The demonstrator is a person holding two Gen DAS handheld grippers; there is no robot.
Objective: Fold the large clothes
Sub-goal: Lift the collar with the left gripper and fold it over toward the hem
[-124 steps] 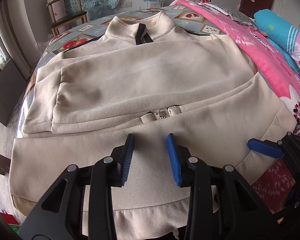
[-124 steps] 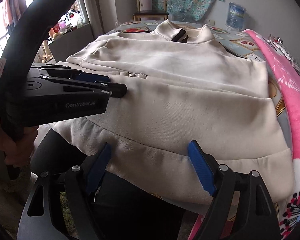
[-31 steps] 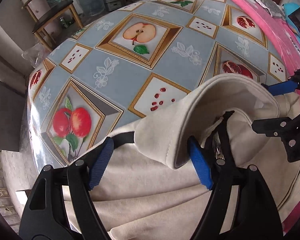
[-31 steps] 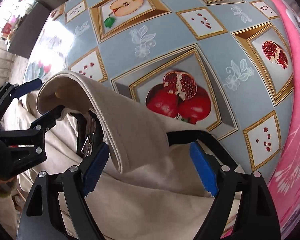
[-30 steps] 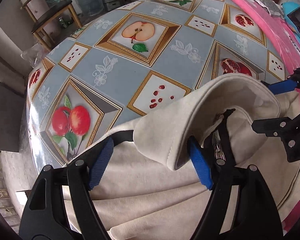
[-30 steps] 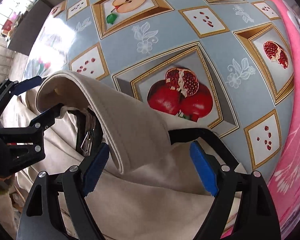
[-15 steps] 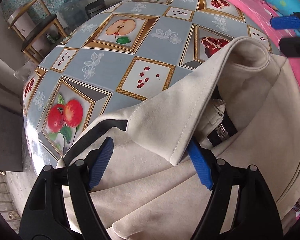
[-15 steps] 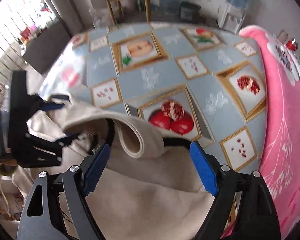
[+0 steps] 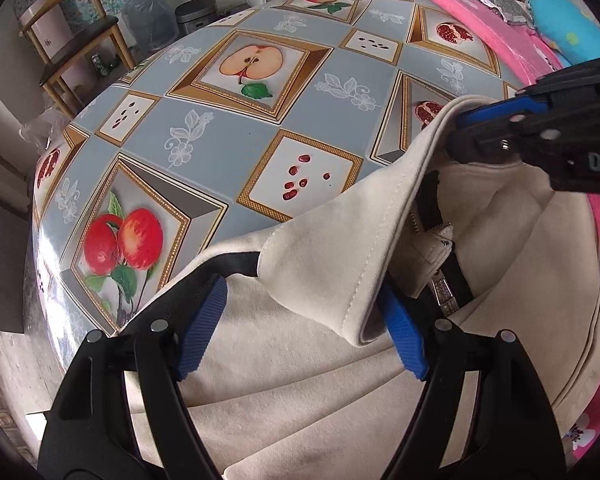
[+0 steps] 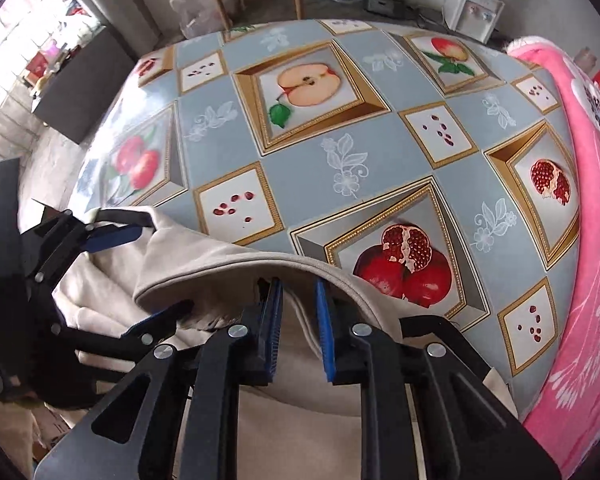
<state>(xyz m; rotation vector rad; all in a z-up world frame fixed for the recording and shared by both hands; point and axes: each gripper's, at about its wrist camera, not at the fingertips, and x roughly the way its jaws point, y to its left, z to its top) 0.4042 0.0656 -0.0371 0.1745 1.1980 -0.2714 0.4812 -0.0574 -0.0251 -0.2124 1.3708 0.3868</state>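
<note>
We see the cream jacket point(image 9: 308, 392) bunched at the near edge of the fruit-patterned counter point(image 9: 220, 140), its collar point(image 9: 332, 272) raised. Our left tongs point(image 9: 300, 332) stand wide apart, the collar draped between the pads; the right pad is partly hidden behind it. Our right tongs point(image 10: 298, 320) are closing with collar fabric between them; whether they pinch it yet we cannot tell. The zipper point(image 9: 442, 292) is half buried in folds.
</note>
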